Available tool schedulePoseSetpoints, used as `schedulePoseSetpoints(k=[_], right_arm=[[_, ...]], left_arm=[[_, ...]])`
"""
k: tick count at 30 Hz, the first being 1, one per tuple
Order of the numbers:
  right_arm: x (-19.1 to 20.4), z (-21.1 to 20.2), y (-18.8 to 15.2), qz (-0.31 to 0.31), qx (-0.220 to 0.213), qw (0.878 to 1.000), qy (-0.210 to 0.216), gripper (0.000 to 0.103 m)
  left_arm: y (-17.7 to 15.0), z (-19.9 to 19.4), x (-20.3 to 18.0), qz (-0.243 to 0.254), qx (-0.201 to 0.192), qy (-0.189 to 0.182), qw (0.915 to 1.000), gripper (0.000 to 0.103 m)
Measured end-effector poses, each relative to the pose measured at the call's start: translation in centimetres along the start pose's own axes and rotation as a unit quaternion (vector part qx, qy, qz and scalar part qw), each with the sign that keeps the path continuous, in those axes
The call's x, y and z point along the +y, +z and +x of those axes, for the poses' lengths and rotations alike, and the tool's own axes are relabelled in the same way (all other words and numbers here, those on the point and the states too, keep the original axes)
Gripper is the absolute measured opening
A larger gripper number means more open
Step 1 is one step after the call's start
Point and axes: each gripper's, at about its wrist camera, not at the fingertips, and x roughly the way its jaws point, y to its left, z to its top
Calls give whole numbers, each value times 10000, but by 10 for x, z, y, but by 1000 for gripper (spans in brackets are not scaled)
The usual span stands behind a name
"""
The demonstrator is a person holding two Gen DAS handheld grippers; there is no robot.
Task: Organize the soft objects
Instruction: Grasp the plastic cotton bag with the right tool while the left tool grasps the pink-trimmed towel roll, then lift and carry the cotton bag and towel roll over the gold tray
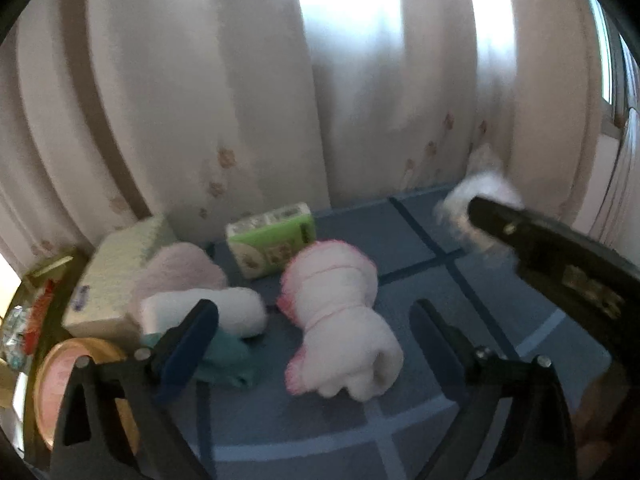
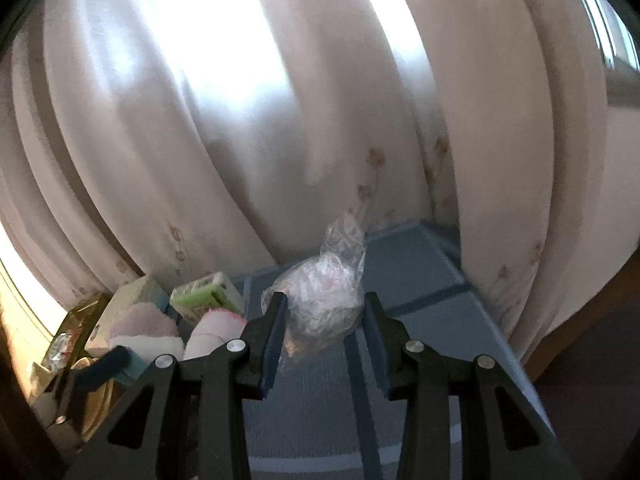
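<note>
A white plush cloth with pink fringe (image 1: 340,312) lies on the blue checked tablecloth (image 1: 420,248). My left gripper (image 1: 316,320) stands open around its near end, one finger on each side, and I cannot tell whether the fingers touch it. My right gripper (image 2: 325,300) is shut on a crumpled clear plastic bag (image 2: 320,280) with something white inside. In the left wrist view the same bag (image 1: 480,188) hangs off the cloth at the right gripper's tip. A rolled white towel (image 1: 228,312), a pale pink cloth (image 1: 180,272) and a teal cloth (image 1: 228,360) lie at the left.
A green tissue pack (image 1: 272,240) stands behind the plush cloth. A pale tissue box (image 1: 116,276) and a round gold tin with a pink lid (image 1: 60,376) sit at the left edge. Pale curtains (image 1: 240,100) close off the back. Bare tablecloth shows at the right.
</note>
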Motion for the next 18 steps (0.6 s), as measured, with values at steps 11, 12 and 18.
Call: schedulePoseSetpoints(k=[11, 12, 18], right_arm=[[8, -3, 0, -239, -217, 9992, -248, 41], [9, -3, 0, -258, -268, 9989, -282, 41], [17, -12, 0, -485, -637, 9961, -376, 41]], left_arm=[[-4, 27, 23, -963, 838, -811, 9885, 33], [-5, 23, 23, -961, 764, -791, 9893, 33], [-13, -34, 24, -858, -422, -476, 9943, 33]])
